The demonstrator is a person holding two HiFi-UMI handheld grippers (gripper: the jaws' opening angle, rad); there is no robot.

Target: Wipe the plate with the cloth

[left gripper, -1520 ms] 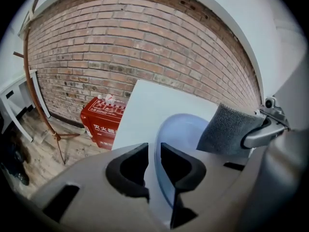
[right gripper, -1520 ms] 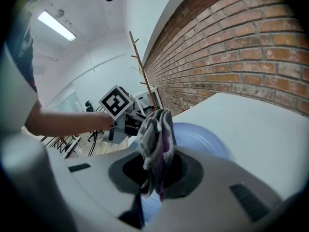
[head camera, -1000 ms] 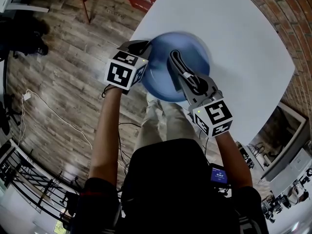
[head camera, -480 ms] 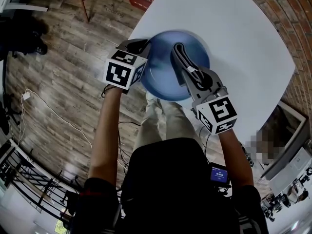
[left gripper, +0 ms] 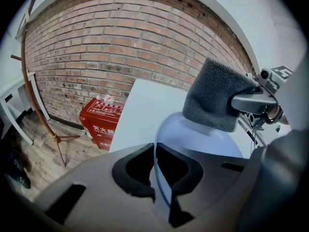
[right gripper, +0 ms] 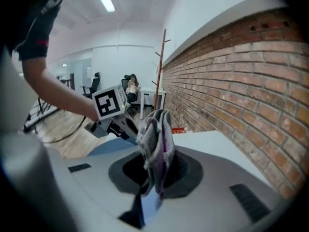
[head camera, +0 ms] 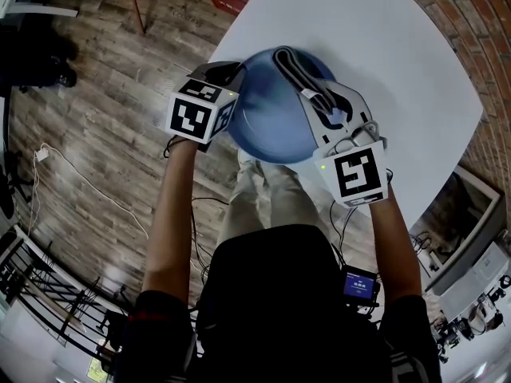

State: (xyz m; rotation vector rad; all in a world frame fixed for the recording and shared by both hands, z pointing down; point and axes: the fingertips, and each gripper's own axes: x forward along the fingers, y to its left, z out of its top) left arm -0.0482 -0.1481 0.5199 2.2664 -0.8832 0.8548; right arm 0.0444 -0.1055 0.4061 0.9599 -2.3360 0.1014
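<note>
Only legible print: white "灭火器" on the red box (left gripper: 102,124); its smaller lines are too small to read.

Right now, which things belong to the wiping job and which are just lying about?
In the job: blue plate, held by the left gripper; grey cloth, held by the right gripper.
Lying about: red box and coat stand on the floor.

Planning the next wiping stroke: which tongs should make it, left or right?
Right. The right tongs are shut on the cloth, already at the plate. The left tongs clamp the plate's rim, probably steadying it.
</note>
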